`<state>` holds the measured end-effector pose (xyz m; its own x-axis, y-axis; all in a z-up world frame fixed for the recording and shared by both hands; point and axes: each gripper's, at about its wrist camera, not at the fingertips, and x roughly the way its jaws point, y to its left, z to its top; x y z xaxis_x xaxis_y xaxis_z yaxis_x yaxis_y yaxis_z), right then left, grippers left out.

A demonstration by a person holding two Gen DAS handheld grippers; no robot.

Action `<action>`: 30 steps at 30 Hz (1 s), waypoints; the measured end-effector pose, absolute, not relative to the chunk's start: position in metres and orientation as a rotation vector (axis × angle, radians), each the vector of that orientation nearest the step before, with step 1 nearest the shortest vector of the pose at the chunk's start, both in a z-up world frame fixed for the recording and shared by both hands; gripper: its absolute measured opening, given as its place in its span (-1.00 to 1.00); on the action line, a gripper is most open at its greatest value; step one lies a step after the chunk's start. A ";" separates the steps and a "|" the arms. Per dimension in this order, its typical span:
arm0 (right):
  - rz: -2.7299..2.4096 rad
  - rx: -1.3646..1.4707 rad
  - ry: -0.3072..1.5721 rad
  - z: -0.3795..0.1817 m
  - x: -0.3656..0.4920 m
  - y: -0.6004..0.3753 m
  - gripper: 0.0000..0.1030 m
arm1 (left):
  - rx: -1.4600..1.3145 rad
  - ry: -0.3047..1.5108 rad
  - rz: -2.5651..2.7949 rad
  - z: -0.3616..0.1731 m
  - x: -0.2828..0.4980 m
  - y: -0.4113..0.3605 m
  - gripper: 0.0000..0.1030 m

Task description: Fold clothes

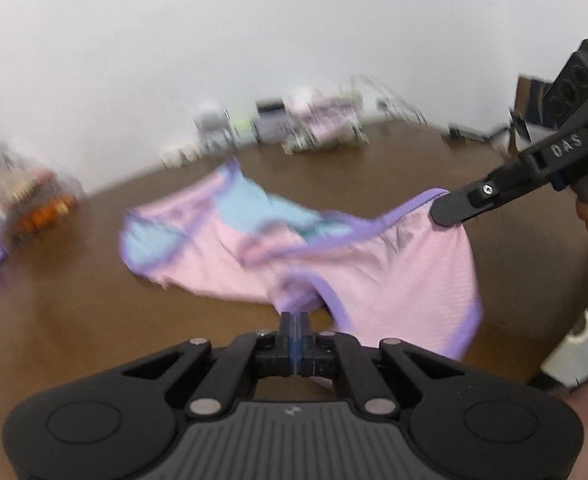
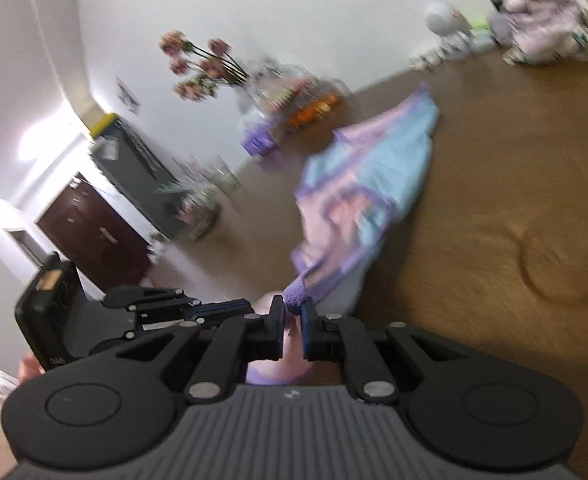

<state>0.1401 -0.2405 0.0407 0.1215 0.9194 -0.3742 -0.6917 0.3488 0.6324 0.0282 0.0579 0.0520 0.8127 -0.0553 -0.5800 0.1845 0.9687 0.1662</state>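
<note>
We find the garment (image 1: 286,252), a pink sleeveless top with blue panels and purple binding, held off the brown desk (image 1: 74,320) at two points and trailing onto it beyond. The left claw (image 1: 295,318) is clenched on a purple-bound edge at the near end of the cloth; its jaws meet with fabric bunched at the tips. The right claw (image 2: 292,308) is likewise clenched on a purple-trimmed corner, fabric showing between its pads. In the left wrist view the right claw sits toward 2 o'clock of the left one, and the pinched edge runs slack between them along that line. The body of the top extends away toward 10 o'clock, its far end lying on the desk near the clutter at the wall. We judge that the coming move depends on this: both grips share one end, so the garment's long axis runs away from both claws, neither markedly nearer the free end.
</note>
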 end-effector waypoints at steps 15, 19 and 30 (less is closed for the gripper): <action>1.156 0.371 0.846 0.127 0.301 -0.055 -0.86 | 0.080 0.580 0.068 0.058 0.028 0.118 -0.76; 1.091 0.282 0.838 0.122 0.320 -0.002 -0.73 | 0.046 0.601 0.124 0.053 0.018 0.136 -0.73; 0.958 0.097 0.832 0.079 0.322 -0.051 -0.05 | -0.056 0.610 -0.060 0.054 0.066 0.119 0.16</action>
<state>0.3217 -0.0514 0.0787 0.2980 0.7547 -0.5846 -0.6846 0.5957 0.4201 0.0656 0.1191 0.0538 0.8181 -0.0732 -0.5704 0.0399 0.9967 -0.0706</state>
